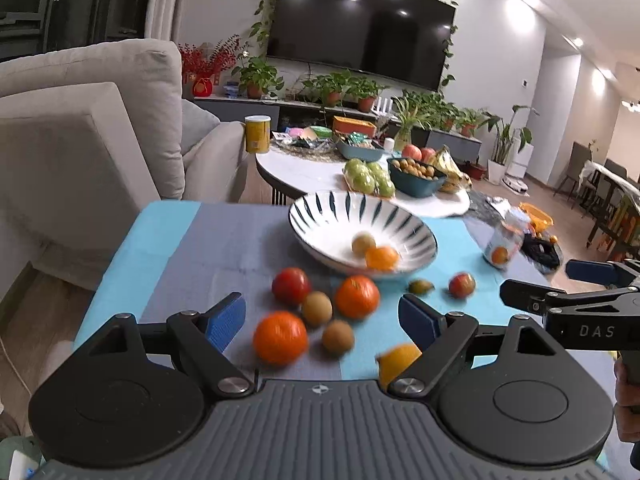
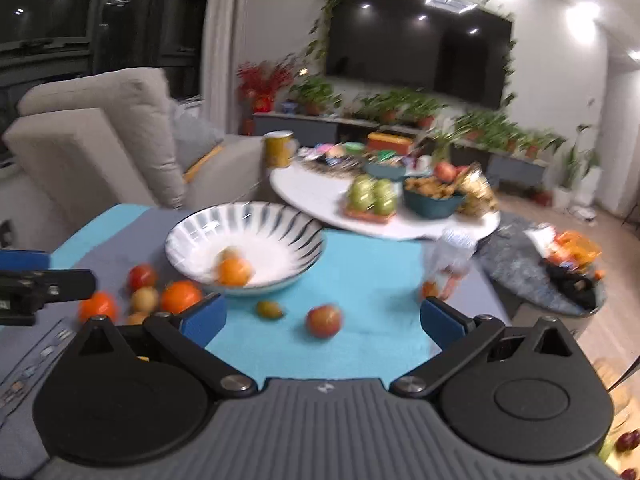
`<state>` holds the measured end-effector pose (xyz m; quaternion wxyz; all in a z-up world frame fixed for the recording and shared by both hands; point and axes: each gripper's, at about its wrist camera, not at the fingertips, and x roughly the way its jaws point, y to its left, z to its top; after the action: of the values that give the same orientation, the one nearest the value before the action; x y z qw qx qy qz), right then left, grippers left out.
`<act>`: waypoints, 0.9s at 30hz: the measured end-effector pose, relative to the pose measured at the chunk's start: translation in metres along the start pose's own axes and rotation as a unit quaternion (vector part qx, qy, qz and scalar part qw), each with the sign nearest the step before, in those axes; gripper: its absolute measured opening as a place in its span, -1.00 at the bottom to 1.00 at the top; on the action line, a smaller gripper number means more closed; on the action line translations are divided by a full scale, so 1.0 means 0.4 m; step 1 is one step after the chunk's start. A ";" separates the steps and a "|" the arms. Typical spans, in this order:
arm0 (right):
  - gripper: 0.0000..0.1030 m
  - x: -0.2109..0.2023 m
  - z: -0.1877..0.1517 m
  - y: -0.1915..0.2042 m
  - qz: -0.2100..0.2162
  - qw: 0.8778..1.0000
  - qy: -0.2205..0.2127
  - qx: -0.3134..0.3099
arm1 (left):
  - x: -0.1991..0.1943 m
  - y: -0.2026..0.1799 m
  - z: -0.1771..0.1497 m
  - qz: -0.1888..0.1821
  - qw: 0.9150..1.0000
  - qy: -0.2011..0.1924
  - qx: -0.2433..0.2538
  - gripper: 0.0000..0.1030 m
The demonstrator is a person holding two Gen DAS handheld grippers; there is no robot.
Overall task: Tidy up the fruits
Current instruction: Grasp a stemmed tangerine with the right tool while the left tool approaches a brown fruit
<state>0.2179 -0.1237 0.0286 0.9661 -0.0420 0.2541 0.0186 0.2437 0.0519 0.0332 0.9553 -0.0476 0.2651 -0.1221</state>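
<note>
A white bowl with dark stripes stands on the blue cloth and holds an orange and a small yellow-brown fruit. In front of it lie two oranges, a red fruit, two kiwis, a lemon, a small green fruit and a red apple. My left gripper is open above the fruit pile, holding nothing. My right gripper is open, with the apple lying on the cloth beyond its fingers.
A clear bag with fruit stands on the cloth at the right. Beyond is a white round table with green pears, a dark bowl of small fruit and snacks. A grey sofa stands left.
</note>
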 end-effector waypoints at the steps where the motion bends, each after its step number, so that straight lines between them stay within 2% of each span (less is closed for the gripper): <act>1: 0.30 -0.005 -0.010 -0.004 0.012 1.000 0.005 0.007 | -0.007 -0.004 -0.010 -0.001 1.000 0.002 0.004 0.60; 5: 0.30 -0.014 -0.051 0.004 0.058 0.998 0.030 0.024 | -0.028 -0.015 -0.049 -0.001 1.000 0.009 0.014 0.60; 13: 0.29 -0.023 -0.093 0.049 0.083 0.994 0.062 0.034 | -0.055 -0.005 -0.100 -0.001 1.000 0.022 -0.003 0.60; 18: 0.29 -0.031 -0.108 0.060 0.096 0.992 0.067 0.039 | -0.068 -0.001 -0.114 0.002 1.000 0.025 -0.006 0.60; 27: 0.28 -0.038 -0.134 0.061 0.120 0.987 0.081 0.065 | -0.069 -0.015 -0.126 -0.008 0.999 0.034 0.008 0.60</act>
<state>0.1770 -0.1045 -0.0122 0.9338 0.0508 0.3352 0.1146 0.1937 0.0518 0.0048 0.9450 -0.0379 0.2961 -0.1334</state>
